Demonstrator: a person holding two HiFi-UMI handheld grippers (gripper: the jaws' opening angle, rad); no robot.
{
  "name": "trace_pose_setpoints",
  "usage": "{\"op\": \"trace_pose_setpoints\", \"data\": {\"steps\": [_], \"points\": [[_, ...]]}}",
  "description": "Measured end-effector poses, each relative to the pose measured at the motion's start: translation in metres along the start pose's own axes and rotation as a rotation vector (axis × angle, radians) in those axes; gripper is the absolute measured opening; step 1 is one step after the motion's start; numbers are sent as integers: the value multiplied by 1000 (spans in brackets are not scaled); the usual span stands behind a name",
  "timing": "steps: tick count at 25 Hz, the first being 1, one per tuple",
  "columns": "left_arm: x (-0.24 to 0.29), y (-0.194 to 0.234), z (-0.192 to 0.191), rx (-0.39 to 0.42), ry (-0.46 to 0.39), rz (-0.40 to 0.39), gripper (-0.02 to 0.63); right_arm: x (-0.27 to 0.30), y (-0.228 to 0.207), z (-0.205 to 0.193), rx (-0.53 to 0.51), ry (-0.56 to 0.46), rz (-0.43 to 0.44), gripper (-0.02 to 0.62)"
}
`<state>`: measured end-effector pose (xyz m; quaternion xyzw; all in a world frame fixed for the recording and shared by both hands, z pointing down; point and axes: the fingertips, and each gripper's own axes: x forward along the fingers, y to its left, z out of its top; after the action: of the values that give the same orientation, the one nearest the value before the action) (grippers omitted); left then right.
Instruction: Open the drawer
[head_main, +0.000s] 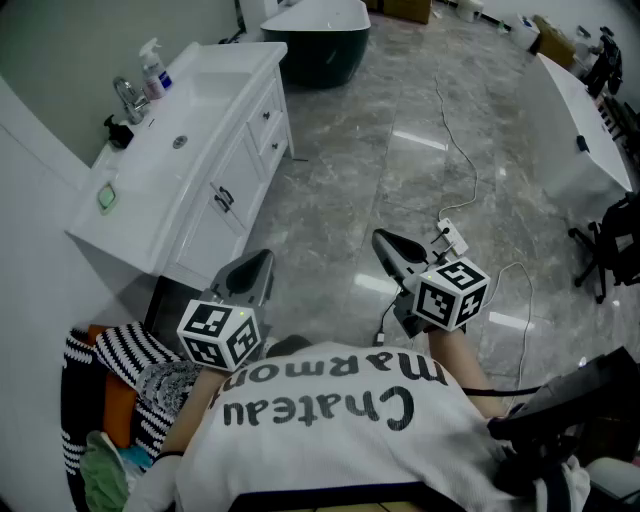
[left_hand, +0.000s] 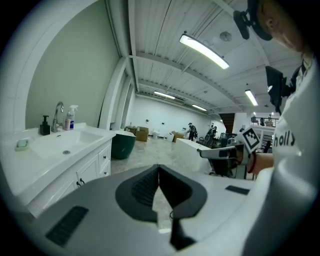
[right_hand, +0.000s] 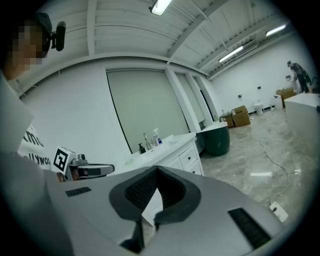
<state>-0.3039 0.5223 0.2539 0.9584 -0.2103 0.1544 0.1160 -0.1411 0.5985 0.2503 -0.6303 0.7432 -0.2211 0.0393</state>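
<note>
Head view: the task is at the approach step. The left gripper (head_main: 255, 272) and right gripper (head_main: 392, 248) hang over the floor, well apart from the one white cabinet (head_main: 210, 225). Its two drawers (head_main: 270, 128) sit under the far end of the tabletop (head_main: 250, 62), with two doors nearer. Along the back edge stand one tap (head_main: 128, 97), one spray bottle (head_main: 153, 68) and one black pump bottle (head_main: 118, 132).

Left gripper view: the jaws are pressed together, with nothing between them.

Right gripper view: the jaws are likewise pressed together and empty, with the drawers ahead. The next move likely calls for reaching a drawer knob, spreading the jaws and pinching it.
</note>
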Motion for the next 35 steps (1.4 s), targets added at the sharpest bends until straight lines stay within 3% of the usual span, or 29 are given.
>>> {"op": "trace_pose_setpoints", "data": {"steps": [8,13,20,28,35], "points": [[2,5,0,-6,1,10,9,6,3,2,-19,15,25,3],[1,15,2,-36,-36,28,9,7,4,9,1,-32,55,3],[11,36,-3,-67,17,21,9,18,-9,11,4,-26,22,3],[68,63,22,-72,-7,-28,9,40,-44,22,36,-22,-52,3],[133,112,57,-70,12,-74,9,98,-76,58,59,-40,-73,3]]}}
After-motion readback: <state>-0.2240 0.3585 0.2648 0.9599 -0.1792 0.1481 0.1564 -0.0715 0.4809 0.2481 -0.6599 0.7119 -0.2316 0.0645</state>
